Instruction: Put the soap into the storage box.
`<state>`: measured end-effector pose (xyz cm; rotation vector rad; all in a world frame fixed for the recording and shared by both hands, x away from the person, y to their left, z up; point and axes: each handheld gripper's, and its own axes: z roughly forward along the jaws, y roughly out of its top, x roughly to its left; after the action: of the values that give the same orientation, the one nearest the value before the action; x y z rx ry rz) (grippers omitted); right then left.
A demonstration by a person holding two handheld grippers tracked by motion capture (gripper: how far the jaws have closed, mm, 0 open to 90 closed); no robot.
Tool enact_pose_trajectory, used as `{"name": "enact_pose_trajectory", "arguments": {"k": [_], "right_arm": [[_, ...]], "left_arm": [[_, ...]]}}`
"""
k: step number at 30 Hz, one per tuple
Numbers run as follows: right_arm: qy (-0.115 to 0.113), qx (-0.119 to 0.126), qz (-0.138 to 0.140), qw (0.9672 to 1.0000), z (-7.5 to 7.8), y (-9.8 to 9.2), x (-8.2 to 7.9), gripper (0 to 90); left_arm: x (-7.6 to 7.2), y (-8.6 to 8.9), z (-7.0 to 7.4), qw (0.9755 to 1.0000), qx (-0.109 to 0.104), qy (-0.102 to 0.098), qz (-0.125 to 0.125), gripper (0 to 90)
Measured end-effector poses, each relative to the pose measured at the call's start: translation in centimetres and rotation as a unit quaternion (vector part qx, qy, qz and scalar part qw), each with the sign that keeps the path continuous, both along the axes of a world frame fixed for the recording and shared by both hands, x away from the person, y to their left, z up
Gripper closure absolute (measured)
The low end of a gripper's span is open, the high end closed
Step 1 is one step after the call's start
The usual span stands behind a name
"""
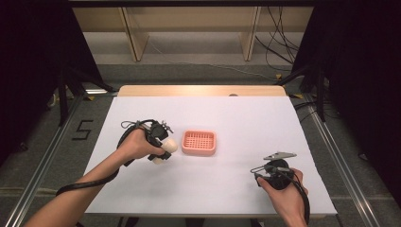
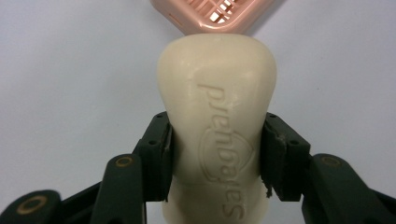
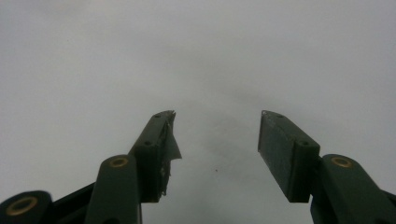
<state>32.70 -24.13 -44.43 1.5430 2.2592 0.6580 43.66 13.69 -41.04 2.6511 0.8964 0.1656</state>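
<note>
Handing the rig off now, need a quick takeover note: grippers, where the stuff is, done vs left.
Left gripper: shut on the cream soap bar, jaws clamped on its two sides, embossed face toward the camera. In the high view it is held just left of the pink soap dish.
Right gripper: open, holding nothing, over bare white table at the near right.
Pink soap dish: mid-table, slatted, nothing in it.
Done: the soap bar is gripped and brought up to the dish.
Left, likely: set the soap bar in the dish, open the left gripper, back off.
</note>
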Motion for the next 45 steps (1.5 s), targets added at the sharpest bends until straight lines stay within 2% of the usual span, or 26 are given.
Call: {"name": "enact_pose_trajectory", "arguments": {"k": [8, 23, 25, 45], "right_arm": [[0.001, -0.003, 0.0, 1.0, 0.0, 0.0, 0.0, 46.2], [0.0, -0.003, -0.001, 1.0, -0.1, 0.0, 0.0, 45.9], [0.0, -0.003, -0.001, 1.0, -0.1, 0.0, 0.0, 45.8], [0.002, -0.004, -0.001, 1.0, -0.1, 0.1, 0.1, 45.3]], "left_arm": [[0.4, -0.5, 0.1, 1.0, 0.001, -0.002, -0.009, 49.6], [0.9, -1.0, 0.4, 0.9996, 0.003, -0.021, -0.017, 49.6], [1.1, -1.1, 0.4, 0.9994, 0.004, -0.026, -0.023, 49.6], [1.6, -1.5, 0.5, 0.9989, 0.006, -0.034, -0.031, 49.6]]}}
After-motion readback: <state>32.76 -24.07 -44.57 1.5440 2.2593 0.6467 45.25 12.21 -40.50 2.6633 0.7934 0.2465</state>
